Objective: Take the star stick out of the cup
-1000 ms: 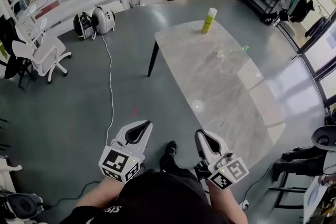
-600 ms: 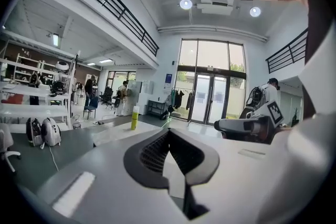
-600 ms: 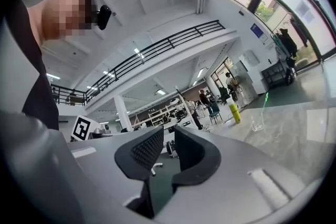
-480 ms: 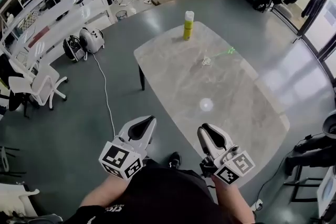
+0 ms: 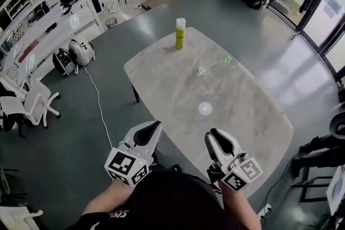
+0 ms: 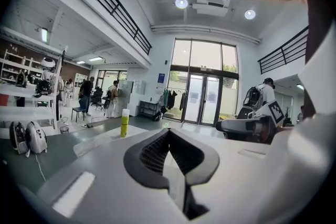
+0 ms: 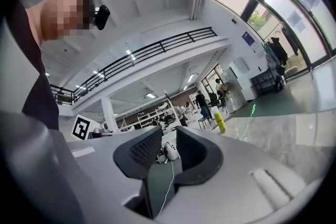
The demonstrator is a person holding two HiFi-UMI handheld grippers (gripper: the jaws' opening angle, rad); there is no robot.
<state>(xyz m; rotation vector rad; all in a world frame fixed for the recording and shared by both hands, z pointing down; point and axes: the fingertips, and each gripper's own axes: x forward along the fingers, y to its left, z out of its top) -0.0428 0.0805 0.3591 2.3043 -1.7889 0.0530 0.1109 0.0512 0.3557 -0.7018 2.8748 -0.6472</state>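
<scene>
Change: surface [image 5: 245, 116] nearer, grippers at its near edge | left gripper [image 5: 153, 126] jaws clenched, empty | right gripper [image 5: 213, 135] jaws just easing apart, empty | stick [image 5: 217, 63] in cup [image 5: 202, 70] toward far edge, well apart | approach only

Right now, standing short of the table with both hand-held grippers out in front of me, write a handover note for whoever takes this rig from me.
Left hand-held gripper: shut, empty.
Right hand-held gripper: jaws have just been opening and are a little apart, with nothing between them.
Things: the cup sits on the far half of the table, well beyond both grippers. The green star stick appears to lean out of it to the right. A yellow bottle stands at the far end.
Done: nothing; the stick is untouched.
Left: close in, grip the stick, lift it out of the cup.
</scene>
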